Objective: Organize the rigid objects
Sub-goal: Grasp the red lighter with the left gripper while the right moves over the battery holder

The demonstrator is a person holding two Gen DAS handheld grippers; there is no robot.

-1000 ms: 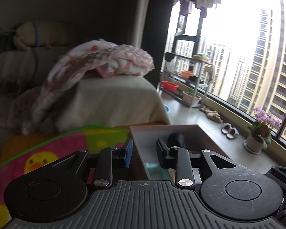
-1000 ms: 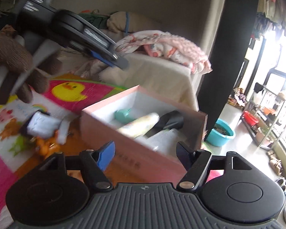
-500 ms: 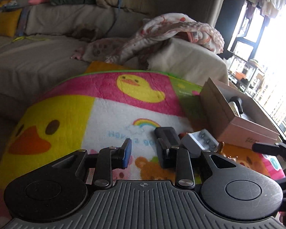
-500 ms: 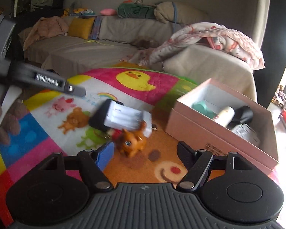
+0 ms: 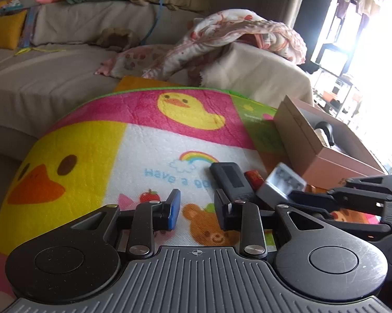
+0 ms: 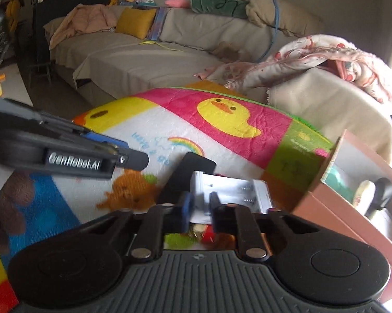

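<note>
Left gripper (image 5: 196,208): low over the cartoon mat (image 5: 143,140), jaws a narrow gap apart, nothing between them, only the mat's bear print showing through.
Left gripper, seen from the right wrist: coming in from the left edge, blue pad (image 6: 104,140) visible, left of the charger and apart from it.
Cartoon mat: spread flat under everything, yellow duck print beyond the charger, rainbow print just behind the black device.
Black device (image 5: 228,180): flat black slab lying on the mat, touching the charger's left side, partly under it in the right wrist view.
Red item (image 5: 253,177): small, wedged between the black device and the charger; too little showing to name.
White battery charger (image 6: 229,190): pale block with empty battery slots facing up, tilted, resting against the black device, just left of the pink box.
Right gripper (image 6: 198,208): jaws clamped on the near end of the charger, blue pad on its left side, black pad on its right.
Pink box (image 6: 326,203): open, right of the charger and near it, holding a teal item, a pale bottle and a dark object.
Sofa (image 6: 148,60): beige, well behind the charger, with a yellow cushion and a crumpled floral blanket.
</note>
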